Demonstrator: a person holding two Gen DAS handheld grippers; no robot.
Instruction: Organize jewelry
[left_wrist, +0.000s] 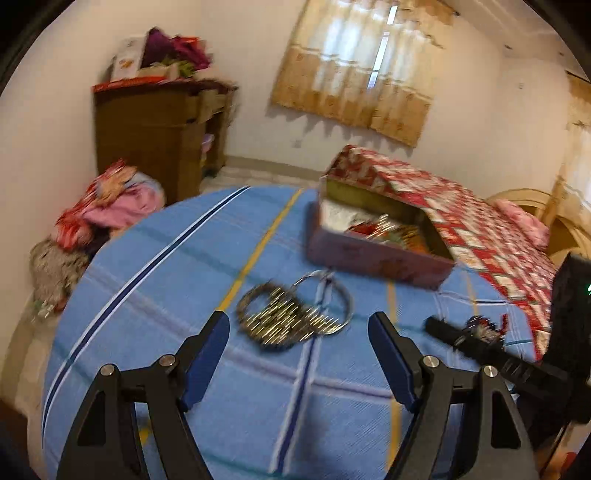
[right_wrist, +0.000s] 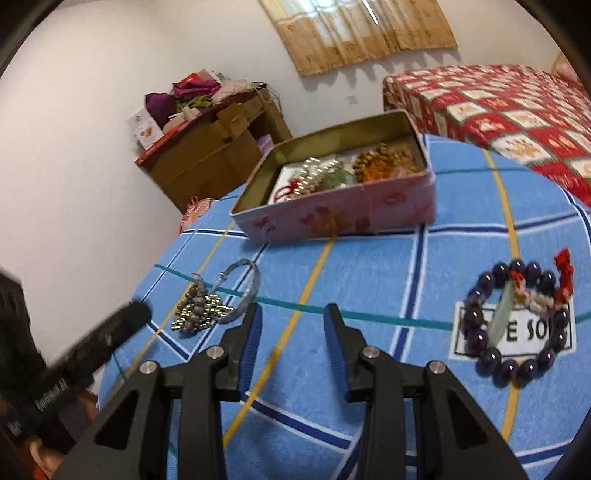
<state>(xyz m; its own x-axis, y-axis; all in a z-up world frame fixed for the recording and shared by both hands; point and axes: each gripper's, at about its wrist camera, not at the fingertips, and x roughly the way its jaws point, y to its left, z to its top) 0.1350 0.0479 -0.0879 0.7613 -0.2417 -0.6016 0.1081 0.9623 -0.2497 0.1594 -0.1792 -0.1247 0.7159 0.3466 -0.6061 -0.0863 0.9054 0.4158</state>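
— While the left gripper (left_wrist: 299, 332) hangs with its jaws spread wide and empty, what lies nearest it?

— A heap of small metallic beads (left_wrist: 277, 317) tangled with a silver bangle (left_wrist: 325, 295), on the blue checked cloth (left_wrist: 184, 258) just beyond its fingertips, toward the cloth's left edge.

— And the right gripper (right_wrist: 291, 325)?

— Jaws narrow, nothing between them. A dark beaded bracelet (right_wrist: 517, 321) lies apart near the right edge, over a printed label.

— How would these handle?

— Light, I'd judge. The bead strands look limp and slippery, likely to sag or spill, so pinch them at the bunched middle. The bangle seems stiff; take it across its rim.

— Farther back?

— An open pink tin (right_wrist: 332, 218), already holding jewelry, sits near the far edge; probably the destination.
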